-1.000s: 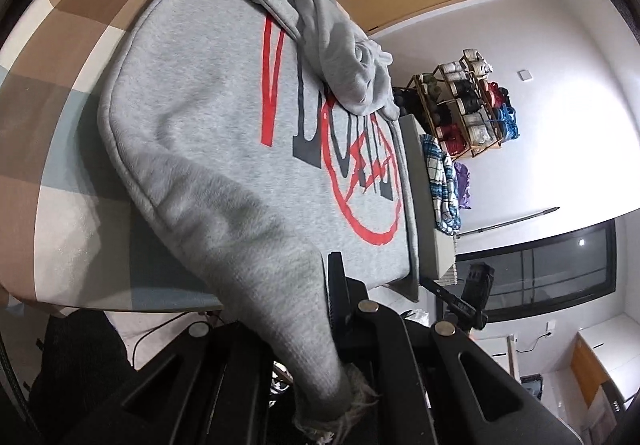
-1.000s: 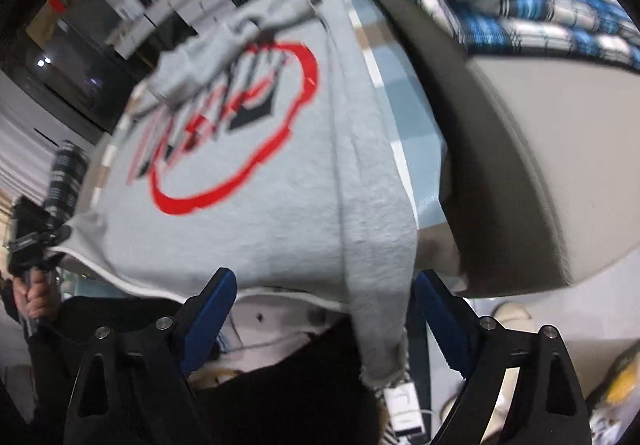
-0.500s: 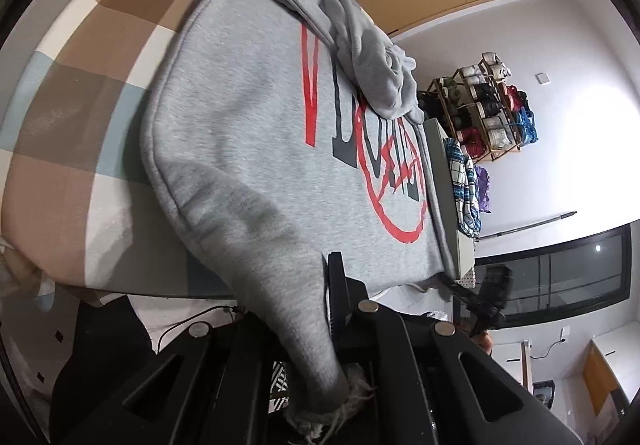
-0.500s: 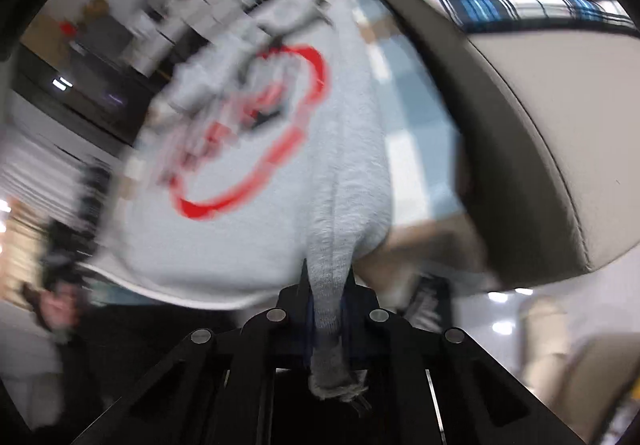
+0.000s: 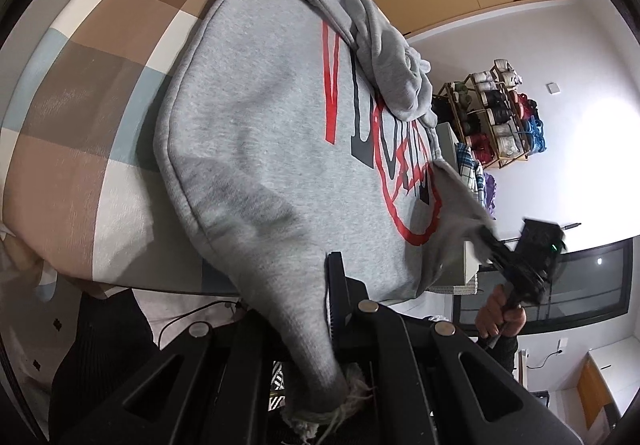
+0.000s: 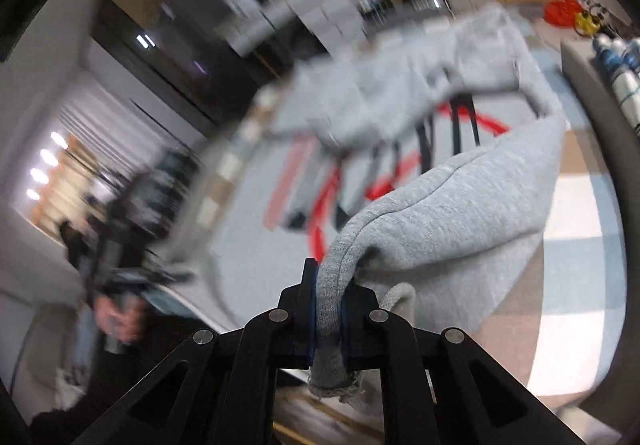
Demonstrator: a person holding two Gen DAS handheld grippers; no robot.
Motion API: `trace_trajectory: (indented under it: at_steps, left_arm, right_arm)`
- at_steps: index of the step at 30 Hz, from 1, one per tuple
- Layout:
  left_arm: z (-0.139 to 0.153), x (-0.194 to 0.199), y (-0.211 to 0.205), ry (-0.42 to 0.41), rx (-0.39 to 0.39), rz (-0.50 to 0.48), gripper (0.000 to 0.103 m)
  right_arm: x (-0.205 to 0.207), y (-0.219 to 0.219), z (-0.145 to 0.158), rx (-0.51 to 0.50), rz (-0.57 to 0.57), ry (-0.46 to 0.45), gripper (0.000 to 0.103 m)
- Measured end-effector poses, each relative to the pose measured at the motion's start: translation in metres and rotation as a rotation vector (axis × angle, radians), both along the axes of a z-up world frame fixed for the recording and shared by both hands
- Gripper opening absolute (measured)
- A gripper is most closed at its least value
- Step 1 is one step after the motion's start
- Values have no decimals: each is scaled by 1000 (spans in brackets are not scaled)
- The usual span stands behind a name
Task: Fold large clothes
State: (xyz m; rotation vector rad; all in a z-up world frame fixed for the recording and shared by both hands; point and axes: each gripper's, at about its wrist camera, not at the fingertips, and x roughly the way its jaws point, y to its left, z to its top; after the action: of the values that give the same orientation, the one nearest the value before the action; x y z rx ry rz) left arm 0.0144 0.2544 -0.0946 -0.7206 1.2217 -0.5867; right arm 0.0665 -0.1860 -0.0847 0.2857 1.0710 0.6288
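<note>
Your left tongs (image 5: 320, 357), bottom centre of the frame, are clamped on one hem corner of the grey sweatshirt (image 5: 272, 133); your right tongs (image 6: 329, 319) pinch the other. The garment runs lengthwise toward the upper centre of the frame, its hood farthest, on a checked bed (image 5: 80, 93) with cover bare at left.
</note>
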Motion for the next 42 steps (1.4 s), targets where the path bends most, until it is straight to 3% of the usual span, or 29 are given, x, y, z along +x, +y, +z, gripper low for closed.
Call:
trace_trajectory:
  at_steps: [5,9,12,17,20,23,26,28,29,30,31,32,34,35,39,41,42]
  left_arm:
    - [1,0,-6,-8,11,-23,2]
    - [0,1,-6,-7,-18,-40,2]
    - [0,2,-9,-6,-33,-56,2]
    - [0,1,-8,-10,-35,-67,2]
    - [-2,0,-6,4,-32,-67,2]
    - [-3,0,-7,13,-11,-57,2]
    - [-3,-1,-9,16,11,-61,2]
    - [-6,-1,-11,35,41,-66,2]
    - [-7,-1,-12,45,46,-69,3]
    - [-9,-1,-12,58,55,-70,4]
    - [-9,-2,-11,63,61,-68,11]
    - [-10,-2,-11,63,64,-67,24]
    - [-9,-3,-9,59,56,-53,43]
    - [-8,-3,-8,54,55,-44,44]
    - [-6,-5,-8,34,61,-39,42]
    - [-5,-6,-10,29,57,-61,9]
    - [-6,-7,-11,36,59,-66,4]
  right_arm:
    - [6,-2,-35,-191,-86,123,15]
    - [5,-12,-37,-284,-121,152,50]
    - [8,-20,-35,-277,-145,167,61]
    - [18,-17,-41,-204,-144,195,61]
    - [24,2,-42,-273,-130,199,62]
    - [33,18,-51,-397,-184,235,63]
    - [39,28,-54,-446,-199,233,66]
    - [41,24,-53,-404,-221,251,62]
    - [41,18,-51,-348,-238,258,45]
    - [40,12,-51,-286,-249,272,21]
    - [37,5,-50,-224,-258,286,17]
    - [35,0,-49,-174,-264,281,16]
    - [25,-11,-44,-104,-270,231,13]
    - [19,-18,-42,-67,-277,207,12]
    - [-8,-52,-29,167,-313,134,11]
    - [-24,-71,-18,245,-332,70,11]
    - [-34,-84,-12,272,-356,27,11]
